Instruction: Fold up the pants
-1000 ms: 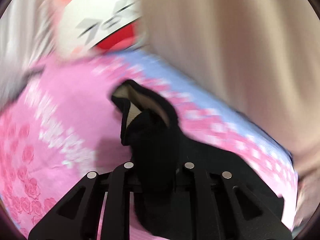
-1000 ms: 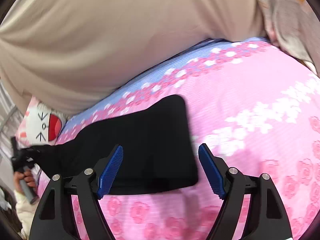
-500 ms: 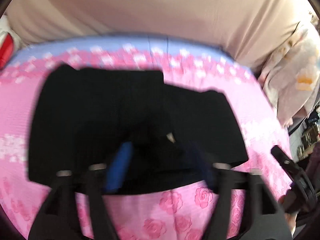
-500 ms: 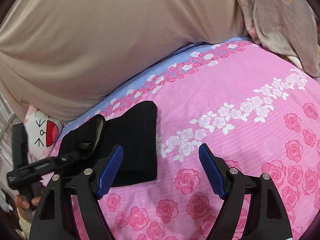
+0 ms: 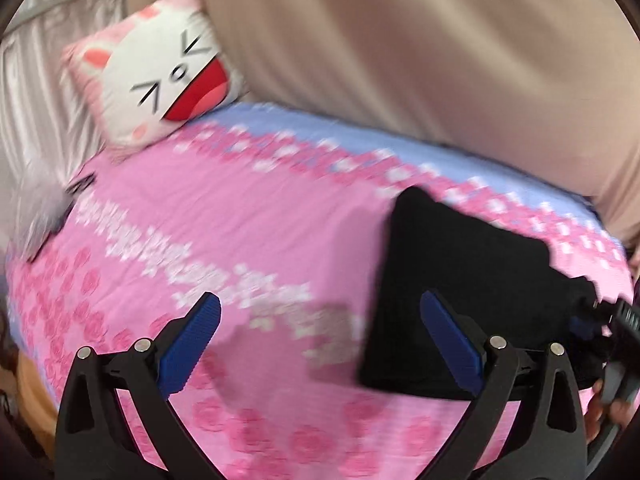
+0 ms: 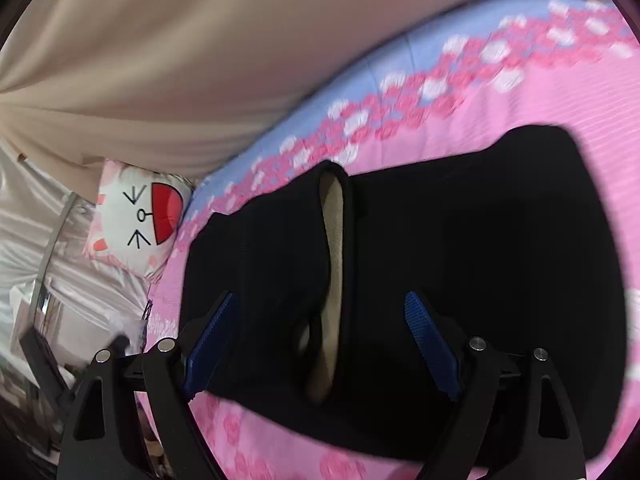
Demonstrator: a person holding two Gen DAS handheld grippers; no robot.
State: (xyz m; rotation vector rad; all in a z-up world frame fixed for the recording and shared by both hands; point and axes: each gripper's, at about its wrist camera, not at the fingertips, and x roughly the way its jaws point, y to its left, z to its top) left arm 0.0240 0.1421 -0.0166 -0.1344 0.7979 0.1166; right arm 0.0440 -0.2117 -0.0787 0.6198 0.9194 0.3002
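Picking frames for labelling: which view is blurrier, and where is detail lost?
Left wrist view: heavy motion blur smears the bedsheet flowers, though the left gripper stays sharp. Right wrist view: milder blur toward the edges; the pants read as flat black with little fold detail.

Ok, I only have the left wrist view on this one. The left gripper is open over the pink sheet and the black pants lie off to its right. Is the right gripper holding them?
Observer: No. The right gripper is open, with its jaws spread over the pants and no cloth pinched between them.
Operator: Do the pants look closed up flat from there?
Observer: Not quite. An opening gapes between the two blue pads and shows a beige lining.
Operator: Is it at their edge or their middle?
Observer: Nearer the middle. Black cloth shows outside both fingers.
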